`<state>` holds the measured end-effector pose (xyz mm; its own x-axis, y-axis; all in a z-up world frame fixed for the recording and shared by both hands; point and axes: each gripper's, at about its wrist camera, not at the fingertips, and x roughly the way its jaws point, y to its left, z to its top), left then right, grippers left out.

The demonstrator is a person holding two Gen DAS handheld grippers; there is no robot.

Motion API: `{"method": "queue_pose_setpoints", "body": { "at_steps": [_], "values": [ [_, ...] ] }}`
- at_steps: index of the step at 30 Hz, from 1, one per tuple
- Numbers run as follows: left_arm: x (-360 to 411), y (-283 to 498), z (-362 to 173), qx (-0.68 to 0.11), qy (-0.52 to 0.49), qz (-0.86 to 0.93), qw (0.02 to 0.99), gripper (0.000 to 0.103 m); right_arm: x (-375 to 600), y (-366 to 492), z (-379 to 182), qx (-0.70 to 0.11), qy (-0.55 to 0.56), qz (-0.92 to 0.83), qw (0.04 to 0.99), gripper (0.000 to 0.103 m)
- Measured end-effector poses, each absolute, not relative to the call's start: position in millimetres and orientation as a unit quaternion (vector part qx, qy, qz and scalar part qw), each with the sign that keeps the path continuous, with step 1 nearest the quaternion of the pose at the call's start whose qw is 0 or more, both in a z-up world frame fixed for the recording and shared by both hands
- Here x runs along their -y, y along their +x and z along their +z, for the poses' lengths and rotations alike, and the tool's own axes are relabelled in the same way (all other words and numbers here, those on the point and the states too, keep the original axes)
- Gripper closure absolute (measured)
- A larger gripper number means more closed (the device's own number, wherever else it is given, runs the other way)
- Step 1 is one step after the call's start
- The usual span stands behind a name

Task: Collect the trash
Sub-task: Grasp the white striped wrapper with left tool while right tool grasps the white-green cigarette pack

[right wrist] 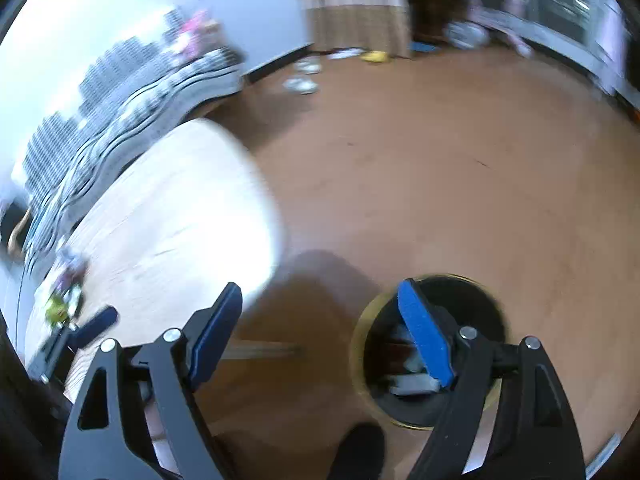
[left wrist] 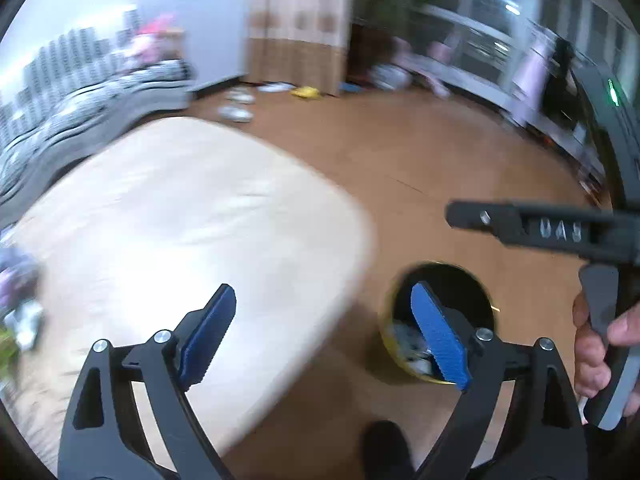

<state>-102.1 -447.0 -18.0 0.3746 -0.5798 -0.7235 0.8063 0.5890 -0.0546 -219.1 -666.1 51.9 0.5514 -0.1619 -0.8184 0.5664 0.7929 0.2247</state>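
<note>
A round black trash bin (left wrist: 460,292) with a gold rim stands on the wooden floor beside the table; it holds pale scraps (left wrist: 408,340). It also shows in the right wrist view (right wrist: 472,304), with scraps (right wrist: 412,384) inside. My left gripper (left wrist: 324,312) is open and empty, spanning the table edge and the bin. My right gripper (right wrist: 320,312) is open and empty above the floor next to the bin. Blurred colourful trash (right wrist: 64,296) lies at the table's left end; it also shows in the left wrist view (left wrist: 20,312). The right gripper's body (left wrist: 560,232) shows in the left view.
A pale wooden table (left wrist: 180,220) fills the left. A striped sofa (left wrist: 92,108) stands behind it. Slippers (left wrist: 238,106) and a yellow item (left wrist: 306,92) lie on the far floor by a curtain (left wrist: 300,20). My foot (right wrist: 360,452) is below.
</note>
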Motion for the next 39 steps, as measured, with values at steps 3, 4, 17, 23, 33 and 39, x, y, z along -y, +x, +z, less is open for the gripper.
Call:
{"method": "queue_pose_setpoints", "body": {
  "at_steps": [3,4,17,23,33,39],
  "values": [
    [382.8,-61.5,-5.0,-0.366,0.129,-0.360,0.848,0.015,611.6,-166.8,58.4,-0.432,0.210,-0.159,0.863,0.025],
    [356.2,-47.0,-2.1,-0.370,0.118,-0.333,0.859,0.015,594.2,-151.5,60.7,-0.435,0.201,-0.141,0.866,0.025],
    [72.1,74.3,-42.5,-0.452,0.004,-0.064,0.890,0.015,370.5,6.6,50.2,-0.478,0.065,0.030,0.876,0.025],
    [55.9,106.4,-63.4,-0.476,-0.018,-0.061,0.877,0.016,338.5,37.4,21.8,-0.501,0.048,0.052,0.863,0.025],
    [54.7,117.9,-64.5,-0.468,0.017,-0.093,0.879,0.090,301.7,73.3,-13.6,-0.517,-0.020,0.073,0.853,0.025],
    [39.1,108.9,-57.7,-0.464,0.008,-0.096,0.881,0.091,292.6,90.6,-18.8,-0.508,-0.031,0.070,0.858,0.027]
  ]
}}
